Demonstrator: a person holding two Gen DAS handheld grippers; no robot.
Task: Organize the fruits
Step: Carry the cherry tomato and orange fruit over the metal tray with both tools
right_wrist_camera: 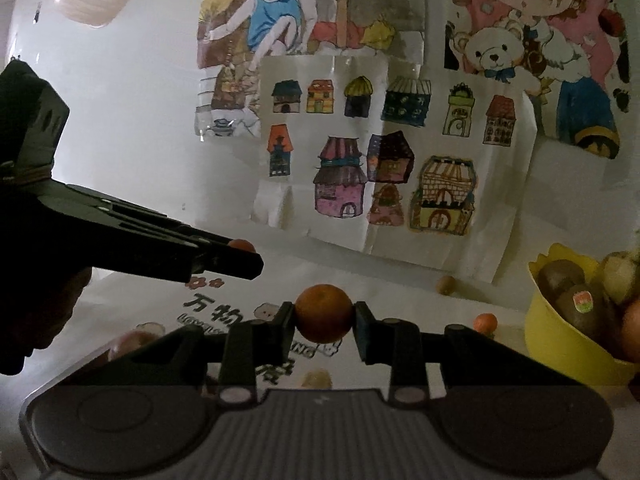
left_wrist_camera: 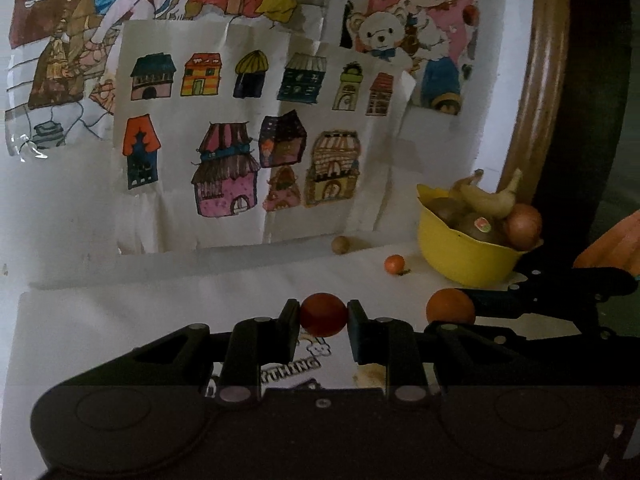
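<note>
Pinching fruit, both grippers angled downward

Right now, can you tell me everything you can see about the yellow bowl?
The yellow bowl looks like smooth plastic with a wavy, pointed rim. It stands upright on the white tabletop at the right, near the wall with the drawings. It is heaped with fruit: bananas on top, brown kiwis, one wearing a sticker, and an orange-brown round fruit at its right edge. A small orange fruit lies on the table just left of it, not touching. No fingers touch the bowl.
</note>
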